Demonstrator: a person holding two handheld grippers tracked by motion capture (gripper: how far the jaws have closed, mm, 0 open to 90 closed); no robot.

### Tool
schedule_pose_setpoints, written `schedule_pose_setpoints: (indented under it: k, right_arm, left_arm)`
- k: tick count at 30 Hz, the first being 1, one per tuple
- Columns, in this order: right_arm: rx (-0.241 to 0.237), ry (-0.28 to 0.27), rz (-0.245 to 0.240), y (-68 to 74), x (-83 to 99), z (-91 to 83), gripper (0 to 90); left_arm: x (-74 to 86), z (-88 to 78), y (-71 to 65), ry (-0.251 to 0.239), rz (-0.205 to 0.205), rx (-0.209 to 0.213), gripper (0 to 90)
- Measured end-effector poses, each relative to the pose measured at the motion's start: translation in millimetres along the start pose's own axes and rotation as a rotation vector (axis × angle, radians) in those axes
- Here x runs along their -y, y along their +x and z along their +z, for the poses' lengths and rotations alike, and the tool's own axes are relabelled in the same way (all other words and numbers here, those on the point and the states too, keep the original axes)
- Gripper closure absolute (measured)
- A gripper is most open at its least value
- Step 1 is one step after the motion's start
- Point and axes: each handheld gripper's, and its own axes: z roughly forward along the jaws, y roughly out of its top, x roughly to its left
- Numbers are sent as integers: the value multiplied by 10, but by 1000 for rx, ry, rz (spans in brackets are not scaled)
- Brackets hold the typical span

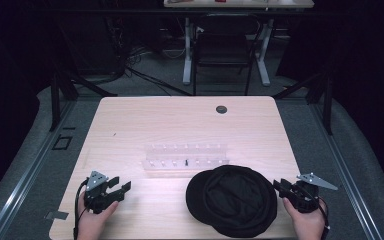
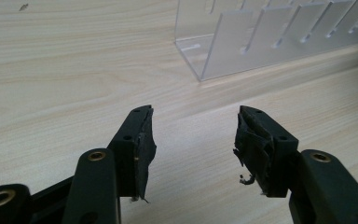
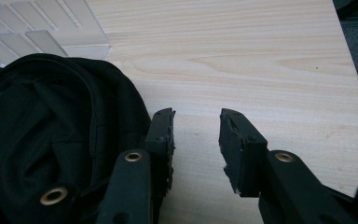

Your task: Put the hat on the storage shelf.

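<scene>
Two claws wide apart, black cap [image 1: 232,200] just beside right claw [image 3: 196,135], left claw [image 2: 193,135] well clear

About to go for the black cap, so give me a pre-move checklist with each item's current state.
1. Left gripper jaws open with nothing between them: ok.
2. Right gripper jaws open with nothing between them: ok.
3. Black cap lies on the table by the right gripper: ok.
4. Cap apart from the clear slotted rack: cannot tell, its far edge looks close to it.
5. Bare wood between the left gripper and the cap: ok.
6. Which part of the cap gives a firm hold: cannot tell.
</scene>
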Motion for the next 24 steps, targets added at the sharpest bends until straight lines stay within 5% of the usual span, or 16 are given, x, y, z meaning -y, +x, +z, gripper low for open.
schedule_pose_setpoints:
  k: [19, 24]
  right_arm:
    - [-23, 36, 13, 44, -57, -104, 683]
    - [-24, 94, -8, 94, -166, -143, 684]
  left_arm:
    - [-22, -46, -59, -9, 0, 25, 492]
    - [-15, -57, -110, -6, 10, 36, 498]
